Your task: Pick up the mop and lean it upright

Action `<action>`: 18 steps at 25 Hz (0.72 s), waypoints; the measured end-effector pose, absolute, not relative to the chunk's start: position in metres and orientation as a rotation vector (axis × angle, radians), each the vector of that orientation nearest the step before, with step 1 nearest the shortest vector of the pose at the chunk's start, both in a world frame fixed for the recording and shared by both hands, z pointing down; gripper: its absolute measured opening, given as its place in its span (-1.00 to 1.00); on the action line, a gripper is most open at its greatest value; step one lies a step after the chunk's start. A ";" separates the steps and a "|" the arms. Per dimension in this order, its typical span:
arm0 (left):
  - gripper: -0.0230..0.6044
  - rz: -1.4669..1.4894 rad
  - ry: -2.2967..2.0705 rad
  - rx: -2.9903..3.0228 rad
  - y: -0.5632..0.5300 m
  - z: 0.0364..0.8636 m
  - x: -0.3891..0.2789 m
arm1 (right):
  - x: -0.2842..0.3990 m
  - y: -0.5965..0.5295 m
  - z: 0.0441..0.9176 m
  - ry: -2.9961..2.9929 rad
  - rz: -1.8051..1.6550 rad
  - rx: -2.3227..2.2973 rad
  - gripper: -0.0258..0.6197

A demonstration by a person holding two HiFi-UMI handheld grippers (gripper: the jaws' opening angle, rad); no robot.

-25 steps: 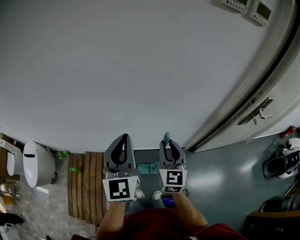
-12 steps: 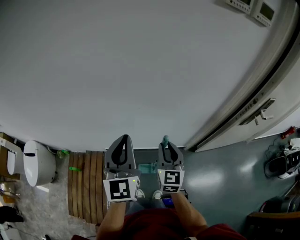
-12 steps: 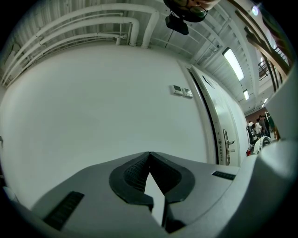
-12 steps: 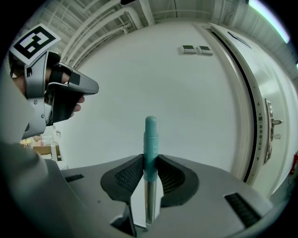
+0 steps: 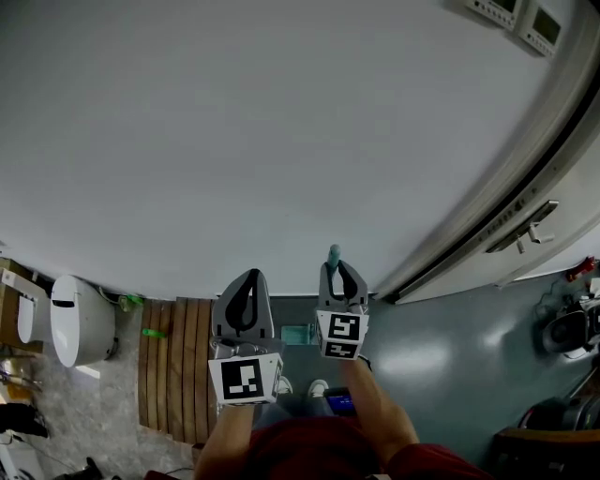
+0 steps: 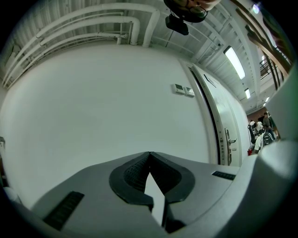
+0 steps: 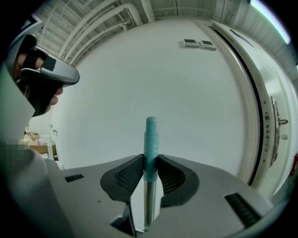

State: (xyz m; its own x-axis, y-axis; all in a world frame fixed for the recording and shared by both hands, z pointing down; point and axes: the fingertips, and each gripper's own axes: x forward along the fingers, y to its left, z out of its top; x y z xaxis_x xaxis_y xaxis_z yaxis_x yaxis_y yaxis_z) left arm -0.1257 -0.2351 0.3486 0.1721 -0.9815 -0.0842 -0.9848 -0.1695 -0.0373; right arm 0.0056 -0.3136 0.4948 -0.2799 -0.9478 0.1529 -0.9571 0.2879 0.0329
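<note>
Teal mop [image 7: 150, 139] clamped, white wall [image 5: 234, 141] ahead

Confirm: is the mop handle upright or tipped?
Upright: the mop handle stands vertical in the right gripper view, teal end up, the right gripper shut on it.

Straight ahead the white wall [image 5: 281, 141] is bare, leaving open room forward and upward, with only two small wall panels [image 5: 516, 19] high on the right and the upright mop handle [image 5: 334, 255], clamped in the right gripper [image 5: 340, 267], standing close before it. To the right the door [image 5: 581, 178] and its jutting lever handle [image 5: 532, 223] close the way, with dark clutter [image 5: 562, 333] on the floor below. To the left the toilet [image 5: 80, 323] stands by the wall beside a wooden slat mat [image 5: 173, 366].
</note>
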 end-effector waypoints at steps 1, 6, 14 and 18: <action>-0.88 0.059 1.971 -2.339 -0.236 0.350 -0.127 | 0.005 -0.320 0.497 -2.401 0.101 1.789 -0.59; -0.88 0.057 1.983 -2.328 -0.236 0.350 -0.133 | -0.003 -0.350 0.502 -2.382 0.119 1.788 -0.59; -0.89 0.040 1.999 -2.313 -0.241 0.351 -0.139 | -0.009 -0.397 0.508 -2.356 0.140 1.784 -0.58; -0.89 0.028 2.007 -2.303 -0.242 0.351 -0.142 | -0.012 -0.414 0.512 -2.345 0.138 1.778 -0.58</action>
